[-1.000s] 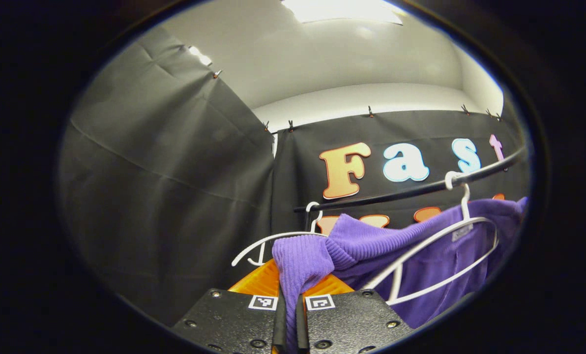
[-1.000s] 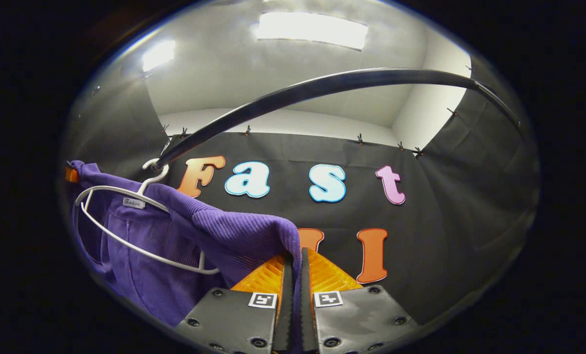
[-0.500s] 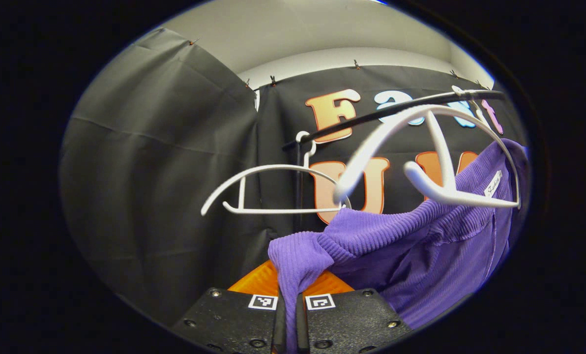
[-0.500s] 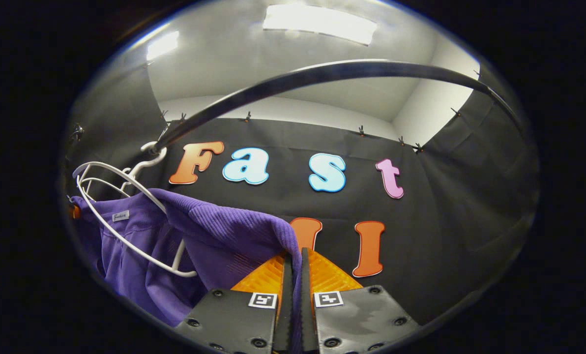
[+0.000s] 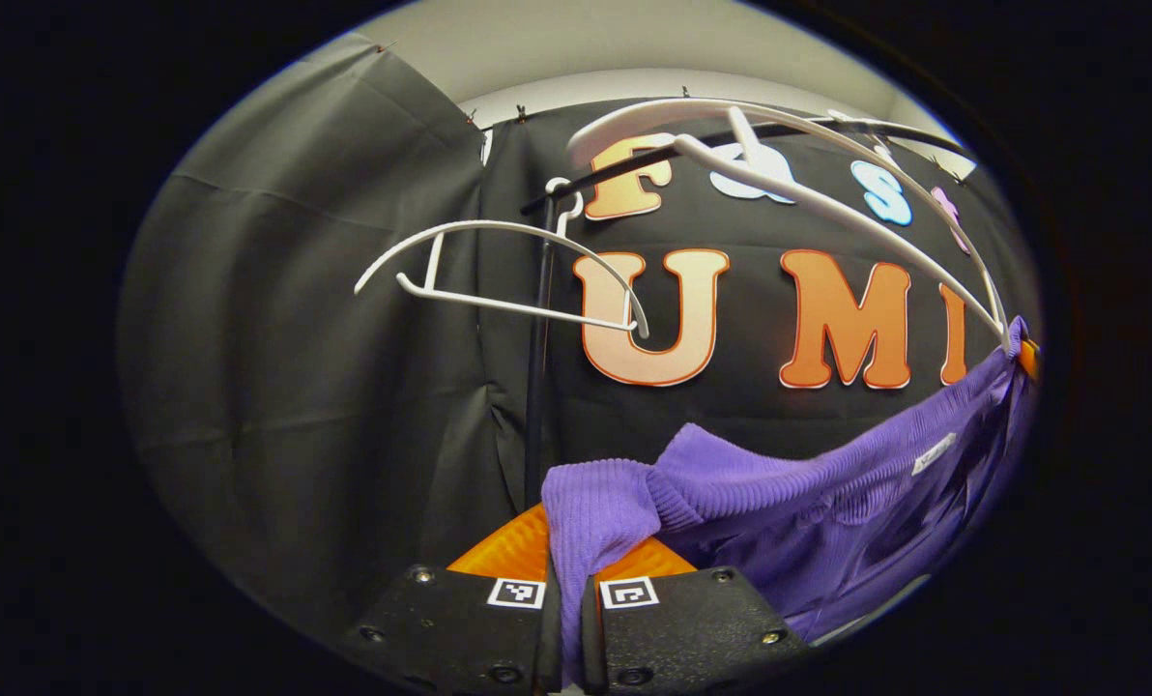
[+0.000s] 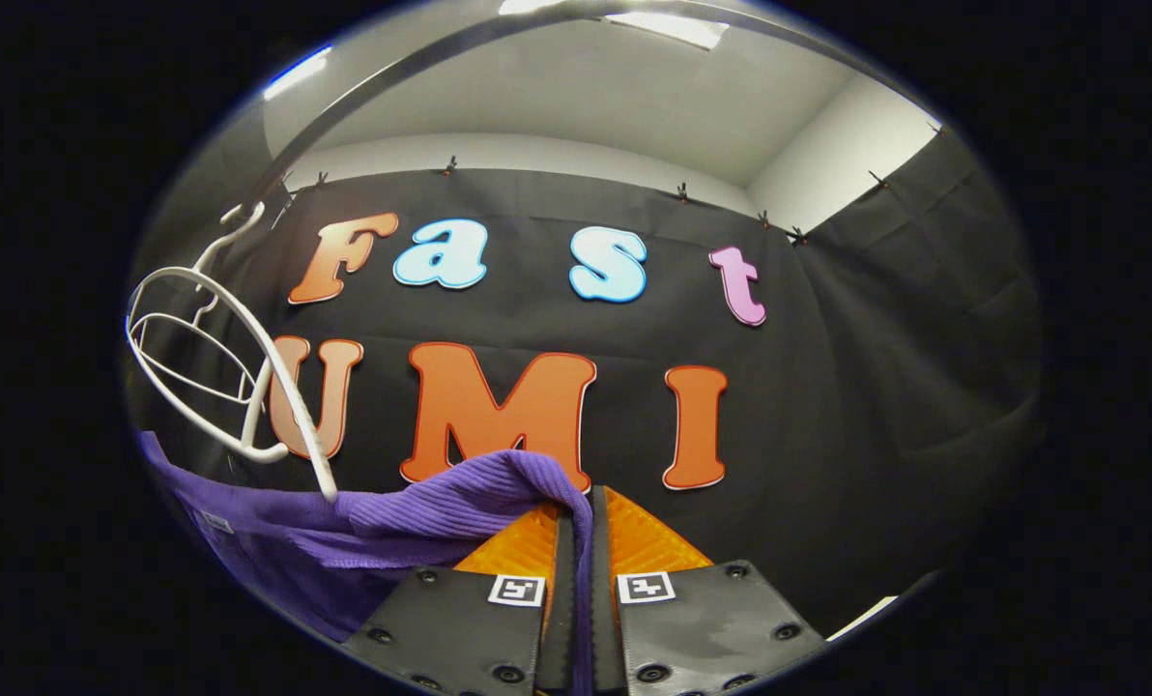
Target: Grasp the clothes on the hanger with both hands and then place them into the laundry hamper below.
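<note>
In the left gripper view, from the left, black cloth (image 5: 325, 387) hangs in soft folds, and in front of it a bare white hanger (image 5: 499, 271) hooks over the near end of a dark rail (image 5: 634, 169), beside the rack's upright pole (image 5: 535, 387). Further right a second white hanger (image 5: 827, 193) sweeps wide across the upper part of the view, its far tip meeting the sweater's edge at the right rim. Low in the middle the left gripper (image 5: 566, 619) is clenched on a fold of the purple sweater (image 5: 779, 503), with cloth pinched between both fingers and bulging above them; from there the knit stretches away to the right, slack and hanging below the hangers, a small label showing on it. In the right gripper view, the two white hangers (image 6: 218, 367) overlap at the far left, hooked on the rail (image 6: 363, 92) that arcs overhead, and one hanger tip touches the sweater (image 6: 402, 512). The sweater runs from the lower left edge up to the centre, where the right gripper (image 6: 576, 599) is clamped on its ribbed edge, with cloth caught between the two fingers. Right of that lies black cloth (image 6: 905, 319) meeting a pale wall (image 6: 827, 145) above.
</note>
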`<state>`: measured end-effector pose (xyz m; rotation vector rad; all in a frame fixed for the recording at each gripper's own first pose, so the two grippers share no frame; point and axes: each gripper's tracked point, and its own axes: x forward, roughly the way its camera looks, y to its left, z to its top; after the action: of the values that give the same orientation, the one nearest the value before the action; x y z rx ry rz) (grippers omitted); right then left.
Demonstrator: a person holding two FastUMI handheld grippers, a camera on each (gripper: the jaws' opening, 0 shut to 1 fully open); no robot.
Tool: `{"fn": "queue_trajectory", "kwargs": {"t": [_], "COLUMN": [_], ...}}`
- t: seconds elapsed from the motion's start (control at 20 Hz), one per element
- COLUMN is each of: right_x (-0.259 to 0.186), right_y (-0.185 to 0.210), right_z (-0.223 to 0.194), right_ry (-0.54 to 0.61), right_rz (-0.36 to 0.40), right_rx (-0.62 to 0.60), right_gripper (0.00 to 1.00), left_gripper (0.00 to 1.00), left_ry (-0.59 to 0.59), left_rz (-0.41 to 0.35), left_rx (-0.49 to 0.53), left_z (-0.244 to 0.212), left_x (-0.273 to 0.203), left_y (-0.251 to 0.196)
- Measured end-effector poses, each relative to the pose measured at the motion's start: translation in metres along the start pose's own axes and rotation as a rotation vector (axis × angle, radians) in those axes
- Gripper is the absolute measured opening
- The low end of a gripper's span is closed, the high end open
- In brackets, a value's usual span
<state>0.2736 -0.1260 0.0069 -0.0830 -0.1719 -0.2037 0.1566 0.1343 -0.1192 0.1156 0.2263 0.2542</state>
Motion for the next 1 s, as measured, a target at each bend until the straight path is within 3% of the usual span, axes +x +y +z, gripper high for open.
{"fn": "queue_trajectory", "kwargs": {"t": [0.25,0.45,0.7,1.0], "right_x": [-0.020,-0.043,-0.081,-0.127], "right_y": [-0.028,-0.027,0.026,0.097], "right_z": [0.001,-0.002,-0.028,-0.074], "right_ry": [0.013,0.044,0.143,0.312], "right_rz": [-0.011,0.012,0.174,0.333], "right_rx": [-0.054,-0.075,-0.024,0.075], "right_gripper": [0.15,0.14,0.14,0.14], "left_gripper": [0.08,0.08,0.08,0.10], "left_ry": [-0.023,-0.029,-0.012,0.153], "left_rz": [-0.037,-0.080,-0.276,-0.530], "left_rx": [0.022,0.069,0.067,-0.087], "left_z": [0.013,0.017,0.001,-0.051], "left_x": [-0.019,-0.030,-0.058,-0.099], "left_y": [-0.018,-0.042,-0.123,-0.214]}}
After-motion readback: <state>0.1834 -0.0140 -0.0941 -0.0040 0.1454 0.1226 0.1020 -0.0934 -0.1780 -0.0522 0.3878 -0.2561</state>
